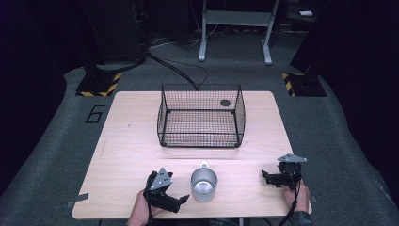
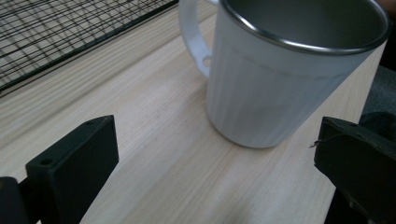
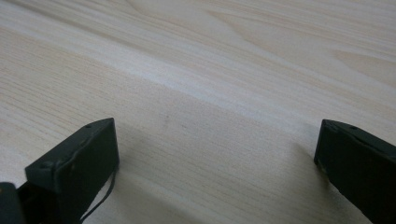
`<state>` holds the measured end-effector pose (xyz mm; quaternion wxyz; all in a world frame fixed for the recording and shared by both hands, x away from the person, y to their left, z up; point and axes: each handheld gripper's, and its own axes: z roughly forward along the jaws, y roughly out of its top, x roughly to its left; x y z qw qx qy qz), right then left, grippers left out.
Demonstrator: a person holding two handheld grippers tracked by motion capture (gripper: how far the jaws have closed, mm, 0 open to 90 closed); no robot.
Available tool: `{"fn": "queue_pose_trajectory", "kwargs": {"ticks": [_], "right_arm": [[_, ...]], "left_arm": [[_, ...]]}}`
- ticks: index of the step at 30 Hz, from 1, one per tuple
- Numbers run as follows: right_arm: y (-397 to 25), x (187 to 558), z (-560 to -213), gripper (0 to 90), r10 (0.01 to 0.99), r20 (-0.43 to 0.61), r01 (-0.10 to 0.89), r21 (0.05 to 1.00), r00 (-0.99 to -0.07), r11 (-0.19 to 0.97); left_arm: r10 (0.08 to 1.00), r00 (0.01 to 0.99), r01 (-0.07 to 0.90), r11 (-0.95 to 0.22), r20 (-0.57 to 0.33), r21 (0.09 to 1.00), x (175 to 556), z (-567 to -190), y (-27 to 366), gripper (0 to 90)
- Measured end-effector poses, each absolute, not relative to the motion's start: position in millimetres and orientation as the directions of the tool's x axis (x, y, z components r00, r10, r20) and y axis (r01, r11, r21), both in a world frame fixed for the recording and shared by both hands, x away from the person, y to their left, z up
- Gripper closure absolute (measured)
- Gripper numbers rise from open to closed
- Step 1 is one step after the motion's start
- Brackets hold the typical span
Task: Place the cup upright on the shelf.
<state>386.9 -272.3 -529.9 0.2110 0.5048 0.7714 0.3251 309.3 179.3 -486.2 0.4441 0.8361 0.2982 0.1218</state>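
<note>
You are working at a light wood-grain rectangular table (image 1: 127,141) that stands on a grey carpeted floor (image 1: 47,155), where a black numeral 6 marking (image 1: 95,113) lies just off the table's far left corner. Beyond the table you have two black stand bases edged with yellow-and-black hazard tape (image 1: 99,84) (image 1: 303,84), black cables (image 1: 179,66) trailing across the floor, and a pale grey metal frame with two legs (image 1: 235,28). The room around you is dark, with black surroundings (image 1: 28,56) on both sides, and the light falls mainly on the tabletop.

One metal mug (image 1: 203,184), one wire basket (image 1: 201,116), one wooden table (image 1: 131,141), two claws, left (image 1: 180,201) and right (image 1: 266,177)
</note>
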Motion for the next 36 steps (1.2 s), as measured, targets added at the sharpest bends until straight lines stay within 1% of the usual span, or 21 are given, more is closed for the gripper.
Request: {"fn": "queue_pose_trajectory", "kwargs": {"ticks": [13,18,20,34,36], "right_arm": [[-272.2,387.0,-529.9,0.0,0.917,0.003,0.641,0.716,-0.400,0.277],[-272.2,387.0,-529.9,0.0,0.916,0.003,0.641,0.715,-0.400,0.277],[-272.2,387.0,-529.9,0.0,0.916,0.003,0.641,0.715,-0.400,0.277],[-272.2,387.0,-529.9,0.0,0.916,0.004,0.642,0.715,-0.400,0.277],[-272.3,387.0,-529.9,0.0,0.916,0.003,0.642,0.715,-0.400,0.278]], "left_arm": [[0.543,0.837,0.353,-0.439,-0.068,0.826,312.9,-480.9,151.8,0.0],[0.540,0.839,0.346,-0.431,-0.068,0.833,313.6,-480.3,144.4,0.0],[0.535,0.843,0.335,-0.443,-0.054,0.831,314.9,-479.1,139.7,0.0],[0.511,0.858,0.323,-0.450,-0.057,0.832,321.3,-479.3,127.2,0.0],[0.521,0.852,0.322,-0.443,-0.052,0.837,321.8,-480.1,124.8,0.1]]}}
